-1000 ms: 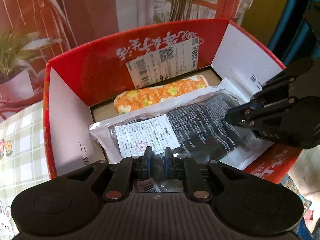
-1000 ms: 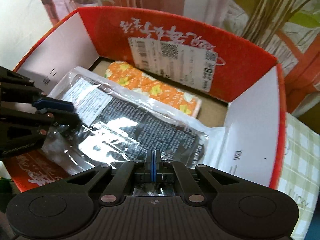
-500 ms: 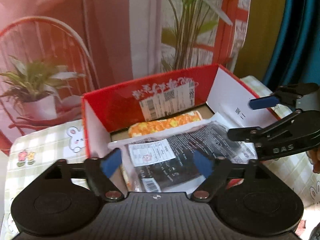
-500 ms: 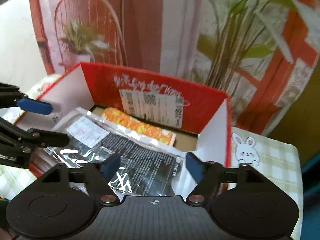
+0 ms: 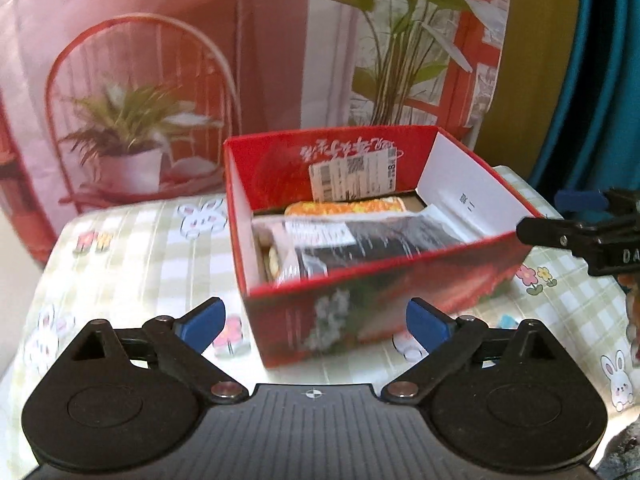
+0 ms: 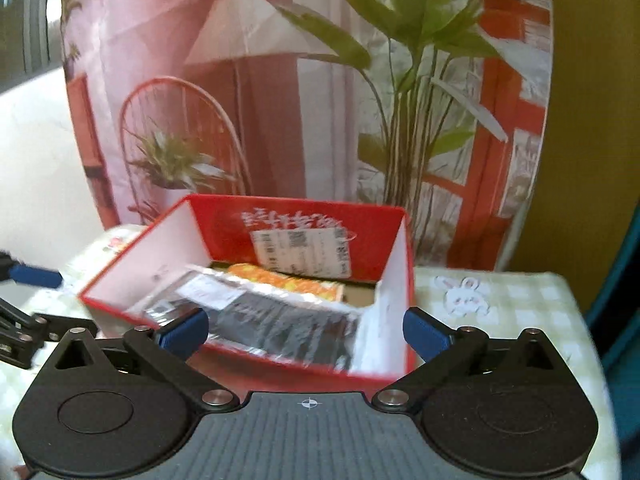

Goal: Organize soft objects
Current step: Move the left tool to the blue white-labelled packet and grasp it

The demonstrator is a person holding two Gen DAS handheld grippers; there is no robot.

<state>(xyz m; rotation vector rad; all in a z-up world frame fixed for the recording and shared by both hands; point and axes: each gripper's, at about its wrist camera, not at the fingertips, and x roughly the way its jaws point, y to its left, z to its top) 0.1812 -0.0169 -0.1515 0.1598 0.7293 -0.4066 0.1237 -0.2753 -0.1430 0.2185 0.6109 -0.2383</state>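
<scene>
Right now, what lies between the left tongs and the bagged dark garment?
In the left wrist view, only the red box's near wall separates the open left tongs from the bagged dark garment.

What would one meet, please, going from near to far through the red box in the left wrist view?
Left gripper → box front wall → bagged black item → orange flowered roll → shipping label on the back wall.
</scene>
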